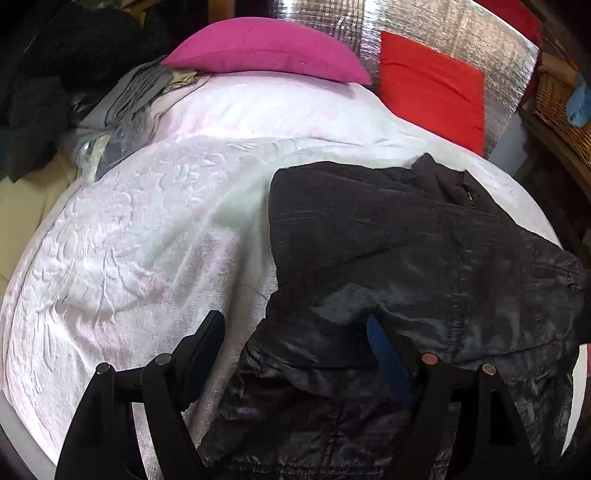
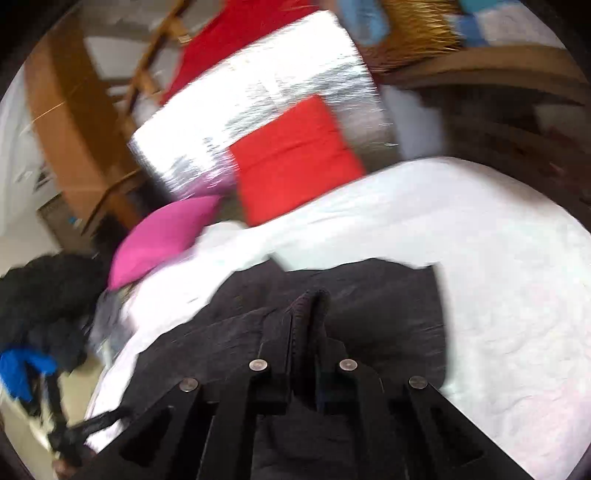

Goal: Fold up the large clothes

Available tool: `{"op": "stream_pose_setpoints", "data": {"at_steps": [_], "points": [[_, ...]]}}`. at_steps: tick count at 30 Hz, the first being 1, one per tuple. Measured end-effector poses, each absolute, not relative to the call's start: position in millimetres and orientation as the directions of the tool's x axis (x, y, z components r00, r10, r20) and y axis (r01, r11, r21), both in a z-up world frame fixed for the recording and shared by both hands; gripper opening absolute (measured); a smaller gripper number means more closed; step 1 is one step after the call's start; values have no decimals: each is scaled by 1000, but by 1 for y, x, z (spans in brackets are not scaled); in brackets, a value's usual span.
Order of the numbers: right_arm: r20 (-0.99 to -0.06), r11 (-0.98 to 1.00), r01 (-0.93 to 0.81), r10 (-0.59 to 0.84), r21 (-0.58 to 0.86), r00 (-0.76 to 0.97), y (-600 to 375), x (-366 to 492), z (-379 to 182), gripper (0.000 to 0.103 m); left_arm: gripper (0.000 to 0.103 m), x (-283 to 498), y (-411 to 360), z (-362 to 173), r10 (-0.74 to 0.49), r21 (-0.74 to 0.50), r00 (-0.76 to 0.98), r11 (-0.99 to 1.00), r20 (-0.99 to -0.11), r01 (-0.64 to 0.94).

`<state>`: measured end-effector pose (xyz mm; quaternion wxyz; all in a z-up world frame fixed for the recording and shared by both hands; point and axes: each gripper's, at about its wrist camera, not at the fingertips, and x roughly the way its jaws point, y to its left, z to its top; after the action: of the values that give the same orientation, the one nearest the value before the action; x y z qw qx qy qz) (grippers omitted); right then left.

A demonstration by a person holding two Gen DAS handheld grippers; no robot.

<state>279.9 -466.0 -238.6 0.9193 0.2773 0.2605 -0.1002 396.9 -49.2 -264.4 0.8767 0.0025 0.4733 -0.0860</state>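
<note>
1. Jacket [image 1: 424,258] of dark fabric lies spread on the white bedspread [image 1: 147,240]; in your left wrist view it fills the frame from centre out to 4 o'clock, its shiny lining showing at 5 and 6 o'clock.
2. Your left gripper [image 1: 295,332] stands wide, one finger over the bedspread at 7 o'clock, the other over the jacket at 5 o'clock. A corner of the jacket lies between the fingers, and neither pad presses on it.
3. Your right gripper [image 2: 308,314] is pinched nearly together on a raised fold of the jacket [image 2: 369,306], which sticks up between the pads just below centre of the right wrist view.
4. In that view the jacket spreads from centre toward 7 o'clock, with bedspread [image 2: 498,295] at 3 o'clock.
5. The pink pillow [image 1: 269,51] sits at 12 o'clock in the left view, at the head of the bed; the red cushion [image 1: 432,88] leans at 1 o'clock against a silver foil panel [image 1: 332,26].
6. A heap of dark clothes [image 1: 55,74] is piled at 10 o'clock, beside the bed.
7. A wicker basket [image 1: 557,107] sits at 2 o'clock.
8. The right view is blurred, so finer detail there cannot be told.
</note>
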Motion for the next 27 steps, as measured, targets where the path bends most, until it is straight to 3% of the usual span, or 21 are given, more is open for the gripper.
{"op": "stream_pose_setpoints", "data": {"at_steps": [6, 22, 27], "points": [[-663, 767, 454, -51, 453, 747, -502, 299, -288, 9, 79, 398, -64, -274, -136, -47, 512, 982, -848, 183], [-682, 675, 466, 76, 572, 727, -525, 294, -297, 12, 84, 403, -64, -287, -158, -79, 477, 980, -864, 182], [-648, 720, 448, 2, 530, 762, -521, 278, -268, 12, 84, 396, -73, -270, -153, -47, 550, 978, -821, 202]]}}
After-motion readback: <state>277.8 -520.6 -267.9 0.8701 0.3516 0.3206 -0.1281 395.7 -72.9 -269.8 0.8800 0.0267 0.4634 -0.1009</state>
